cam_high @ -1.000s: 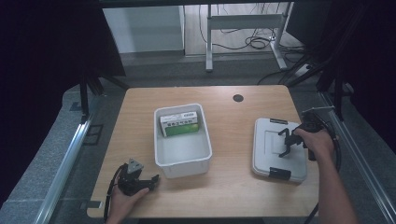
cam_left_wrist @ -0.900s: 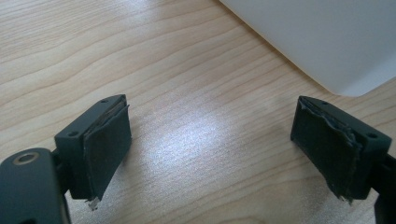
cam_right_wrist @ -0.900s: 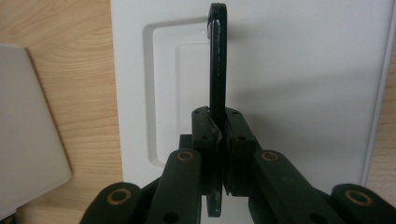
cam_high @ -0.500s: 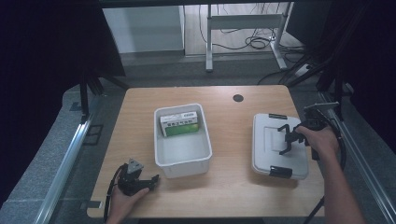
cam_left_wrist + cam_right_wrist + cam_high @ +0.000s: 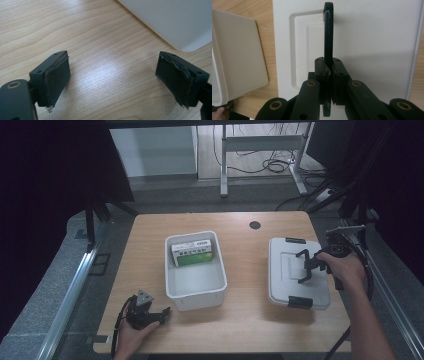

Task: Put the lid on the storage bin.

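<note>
The right gripper (image 5: pixel 306 267) clamps the upright black handle (image 5: pixel 328 32) of the white lid (image 5: pixel 287 270), which lies lengthwise at the table's right. The left gripper (image 5: pixel 112 77) rests wide open, empty. The green box's (image 5: pixel 194 254) print is unreadable.

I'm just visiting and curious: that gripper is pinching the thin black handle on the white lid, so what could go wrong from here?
The right gripper pinches only the thin black handle, so the lid could swing or slip out. Hanging tilted, it might knock the open white bin beside it. The left gripper rests open on the table, too far off to steady anything.
</note>
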`<state>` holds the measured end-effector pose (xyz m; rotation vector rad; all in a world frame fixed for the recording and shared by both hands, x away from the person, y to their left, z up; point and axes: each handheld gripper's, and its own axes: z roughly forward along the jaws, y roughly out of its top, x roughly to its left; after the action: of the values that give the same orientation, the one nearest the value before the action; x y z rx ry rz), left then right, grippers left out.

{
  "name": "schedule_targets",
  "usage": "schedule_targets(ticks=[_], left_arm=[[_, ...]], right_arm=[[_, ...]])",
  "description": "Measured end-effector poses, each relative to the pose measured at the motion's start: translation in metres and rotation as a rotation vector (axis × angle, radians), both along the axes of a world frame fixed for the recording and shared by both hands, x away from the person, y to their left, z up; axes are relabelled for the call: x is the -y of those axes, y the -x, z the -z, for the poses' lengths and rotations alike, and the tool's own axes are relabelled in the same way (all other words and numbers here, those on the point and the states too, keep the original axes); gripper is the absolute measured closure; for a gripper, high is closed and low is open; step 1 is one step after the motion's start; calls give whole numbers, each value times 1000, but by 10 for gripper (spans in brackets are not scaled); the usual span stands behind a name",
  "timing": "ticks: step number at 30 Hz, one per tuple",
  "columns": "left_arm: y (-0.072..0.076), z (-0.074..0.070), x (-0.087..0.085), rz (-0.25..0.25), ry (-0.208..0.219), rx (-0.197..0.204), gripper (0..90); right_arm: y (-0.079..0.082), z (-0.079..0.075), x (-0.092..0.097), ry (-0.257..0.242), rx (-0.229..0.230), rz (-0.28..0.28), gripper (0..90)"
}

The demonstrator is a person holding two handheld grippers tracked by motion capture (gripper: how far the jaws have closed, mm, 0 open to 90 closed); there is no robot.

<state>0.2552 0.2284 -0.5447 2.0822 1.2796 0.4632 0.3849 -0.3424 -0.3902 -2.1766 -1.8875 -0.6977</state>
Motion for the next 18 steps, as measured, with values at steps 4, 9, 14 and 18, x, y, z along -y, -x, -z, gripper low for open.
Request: schedule_targets(ticks=[4,9,14,18], left_arm=[[0,0,0,0,0,0,121],[0,0,0,0,0,0,121],[0,0,0,0,-1,0,121],[0,0,0,0,0,0,121]], right_arm=[[0,-3,-4,-8,12,-19,854],[1,-8,-8,-10,23,-30,854],[2,-12,-13,-10,33,-43,854],[2,-15,-15,-16,36,-48,854]])
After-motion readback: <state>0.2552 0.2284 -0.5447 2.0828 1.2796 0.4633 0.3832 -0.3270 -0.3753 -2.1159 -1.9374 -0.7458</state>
